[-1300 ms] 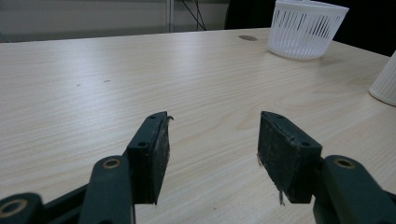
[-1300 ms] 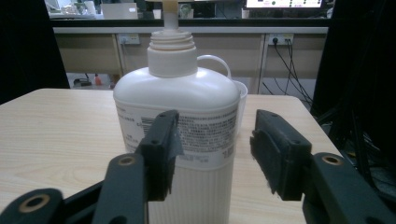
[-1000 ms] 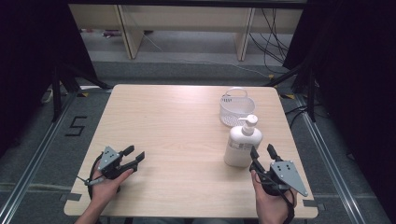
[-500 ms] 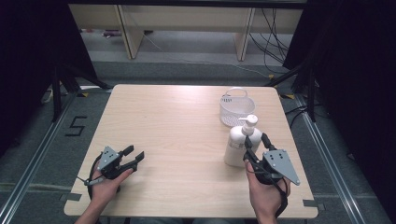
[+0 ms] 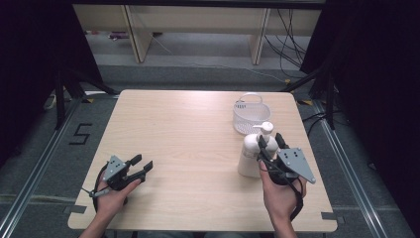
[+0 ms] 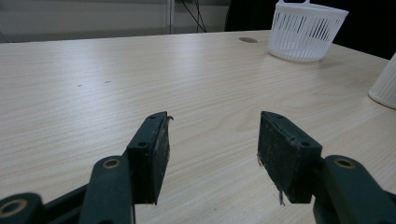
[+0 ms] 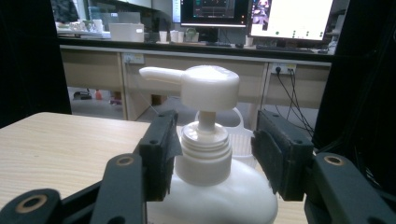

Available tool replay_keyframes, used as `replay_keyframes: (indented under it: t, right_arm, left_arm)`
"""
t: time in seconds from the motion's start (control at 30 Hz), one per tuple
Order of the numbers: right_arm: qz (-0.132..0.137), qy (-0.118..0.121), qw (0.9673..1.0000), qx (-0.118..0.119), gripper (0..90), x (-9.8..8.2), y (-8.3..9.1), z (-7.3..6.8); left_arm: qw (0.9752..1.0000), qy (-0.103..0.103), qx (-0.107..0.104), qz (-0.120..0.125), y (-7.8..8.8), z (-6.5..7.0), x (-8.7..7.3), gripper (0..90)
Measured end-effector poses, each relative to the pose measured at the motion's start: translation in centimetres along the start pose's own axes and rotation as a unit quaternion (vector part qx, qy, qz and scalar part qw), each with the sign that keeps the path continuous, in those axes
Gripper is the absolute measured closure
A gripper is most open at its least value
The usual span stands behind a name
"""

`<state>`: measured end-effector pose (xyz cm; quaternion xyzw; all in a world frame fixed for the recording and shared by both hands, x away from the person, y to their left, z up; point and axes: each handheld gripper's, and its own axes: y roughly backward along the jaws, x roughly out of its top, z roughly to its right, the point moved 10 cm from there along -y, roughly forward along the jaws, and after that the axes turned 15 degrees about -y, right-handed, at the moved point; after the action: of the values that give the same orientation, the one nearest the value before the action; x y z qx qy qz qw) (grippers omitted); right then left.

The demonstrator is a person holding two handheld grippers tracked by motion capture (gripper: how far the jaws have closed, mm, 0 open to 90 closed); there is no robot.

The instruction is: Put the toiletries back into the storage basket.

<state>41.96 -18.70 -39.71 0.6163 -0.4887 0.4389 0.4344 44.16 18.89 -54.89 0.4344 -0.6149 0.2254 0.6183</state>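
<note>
Right gripper (image 7: pixel 212 158) w/ jaws wide apart straddling the pump bottle (image 5: pixel 253 151) neck, not yet pinching; bottle stands near counter (image 5: pixel 188 129) right edge, just before the basket (image 5: pixel 251 115). Best: center on collar, close evenly. Left gripper (image 6: pixel 212 156) open, empty, resting.

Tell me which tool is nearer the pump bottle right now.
Right. The right tool straddles the pump bottle at its collar, jaws open; the left tool sits across the table, far from it.
</note>
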Motion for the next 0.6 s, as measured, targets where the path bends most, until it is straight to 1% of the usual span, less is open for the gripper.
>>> replay_keyframes:
  t: [0.03,0.07,0.1,0.17,0.2,0.23,0.27,0.3,0.33,0.37,0.4,0.43,0.5,0.6]
  right_arm:
    - [-0.002,0.002,1.0,-0.001,50.2,0.0,-0.1,0.0]
    - [-0.003,-0.004,1.0,-0.002,50.2,0.1,-0.2,0.0]
    - [-0.006,0.004,0.9999,-0.007,50.2,0.1,-0.3,0.2]
    - [-0.006,0.005,1.0,-0.002,50.2,0.2,-0.6,0.1]
    - [-0.007,0.006,0.9999,-0.005,50.2,0.3,-0.7,0.1]
    - [-0.015,0.001,0.9999,-0.004,50.2,0.1,-0.8,0.0]
    - [-0.007,0.007,0.9999,-0.004,50.2,0.3,-0.9,0.1]
    - [-0.009,0.01,0.9999,-0.004,50.2,0.3,-1.0,0.1]
    - [-0.015,0.001,0.9999,-0.003,50.2,0.2,-1.1,-0.1]
    - [-0.011,0.003,0.9999,-0.007,50.2,0.3,-1.2,0.0]
    - [-0.011,0.001,0.9999,-0.003,50.2,0.4,-1.3,-0.1]
    - [-0.012,0.001,0.9999,-0.005,50.2,0.4,-1.4,-0.1]
    - [-0.011,0.009,0.9999,-0.006,50.4,0.6,-1.5,0.0]
    - [-0.017,0.003,0.9998,-0.009,51.5,0.6,-1.8,0.0]
  left_arm:
    - [1.0,0.0,0.0,0.0,0.0,0.0,0.0,42.9]
    - [1.0,-0.001,0.0,0.0,0.0,0.0,0.0,42.9]
    - [1.0,0.0,0.0,0.0,0.0,0.0,0.0,42.9]
    - [1.0,0.0,0.0,0.0,0.0,0.0,0.0,42.9]
    - [1.0,0.0,0.0,0.0,0.0,0.0,0.0,42.9]
    - [1.0,0.0,0.0,0.0,0.0,0.0,0.0,42.9]
    - [1.0,0.0,0.0,0.001,0.0,0.0,0.0,42.9]
    - [1.0,0.0,0.0,0.0,0.0,0.0,0.0,42.9]
    - [1.0,0.0,-0.001,0.001,0.0,0.0,0.0,42.9]
    - [1.0,0.0,-0.001,0.001,0.0,0.0,0.0,42.9]
    - [1.0,0.0,-0.001,0.001,0.0,0.0,0.0,42.9]
    - [1.0,0.001,-0.001,0.001,0.0,0.0,0.0,42.9]
    - [1.0,0.001,-0.001,0.001,0.0,0.0,0.0,42.9]
    - [1.0,0.0,-0.001,0.001,0.0,0.0,0.0,42.9]
